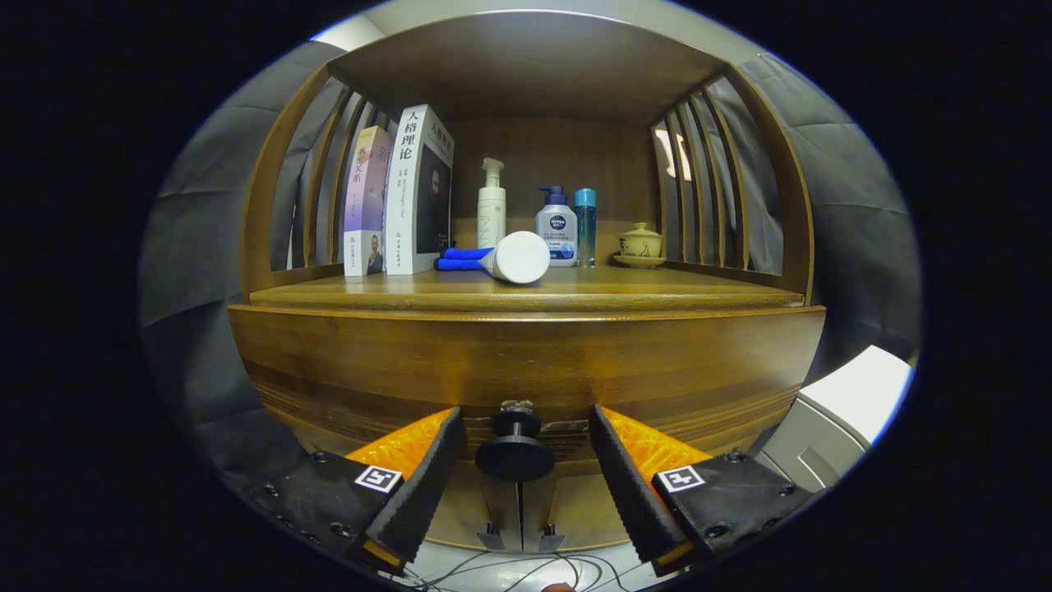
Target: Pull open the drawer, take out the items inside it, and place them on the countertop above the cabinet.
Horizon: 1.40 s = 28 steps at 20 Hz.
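The gripper (519, 448) is held spread wide in front of the cabinet, its two fingers (427, 477) set on either side of the drawer's knob (515, 448) with a clear gap on each side, so that nothing is gripped. The knob is seen between the fingertips, dark and round, fixed to the front of the drawer (526, 370), which sits flush with the cabinet and is closed. Whatever lies inside the drawer is hidden. Directly above the drawer the countertop (625, 288) is found, a wooden shelf enclosed by slatted sides and a top board. On it, beyond the fingers, two books (399, 197) are stood upright at the left, touching each other. Just beside them a white tube (518, 256) is laid on its side with its round end turned towards the gripper, and a blue cloth (462, 258) is seen behind it, next to the books. Further back a white pump bottle (491, 205) is stood upright, and to its right a second pump bottle (556, 226) with a dark blue top is placed just beside a slim bottle (585, 226) with a teal cap. A small lidded cup (640, 245) on a saucer is set at the right, apart from the bottles. Below the fingers some cables (509, 571) are seen on the floor, and a pale box (838, 411) is seen to the right of the cabinet.
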Motion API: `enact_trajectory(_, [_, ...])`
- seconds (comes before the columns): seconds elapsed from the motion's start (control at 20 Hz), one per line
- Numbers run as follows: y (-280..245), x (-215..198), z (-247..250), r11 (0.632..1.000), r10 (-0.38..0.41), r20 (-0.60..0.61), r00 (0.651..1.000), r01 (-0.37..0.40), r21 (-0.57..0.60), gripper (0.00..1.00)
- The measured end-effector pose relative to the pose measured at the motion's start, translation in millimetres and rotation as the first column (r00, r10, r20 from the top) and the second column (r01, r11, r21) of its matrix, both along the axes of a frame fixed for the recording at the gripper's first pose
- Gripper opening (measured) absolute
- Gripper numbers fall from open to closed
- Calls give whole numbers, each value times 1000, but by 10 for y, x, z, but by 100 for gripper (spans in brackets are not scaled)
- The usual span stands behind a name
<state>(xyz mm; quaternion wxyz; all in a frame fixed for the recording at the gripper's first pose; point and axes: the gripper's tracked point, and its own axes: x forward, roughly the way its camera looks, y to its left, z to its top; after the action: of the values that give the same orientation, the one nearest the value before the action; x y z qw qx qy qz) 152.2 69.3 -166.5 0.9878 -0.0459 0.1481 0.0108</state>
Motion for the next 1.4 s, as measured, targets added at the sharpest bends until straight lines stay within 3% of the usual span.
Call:
enact_trajectory(0.4, [2,124,-28,1000,-9,-6,1000,9,26,98])
enact_trajectory(0.6, [-35,6,332,997,-18,30,999,16,75,98])
enact_trajectory(1.05, [-101,-843,1665,998,35,230,973,-47,49,98])
enact_trajectory(1.4, [-233,-1384,1985,993,46,263,964,-74,96,98])
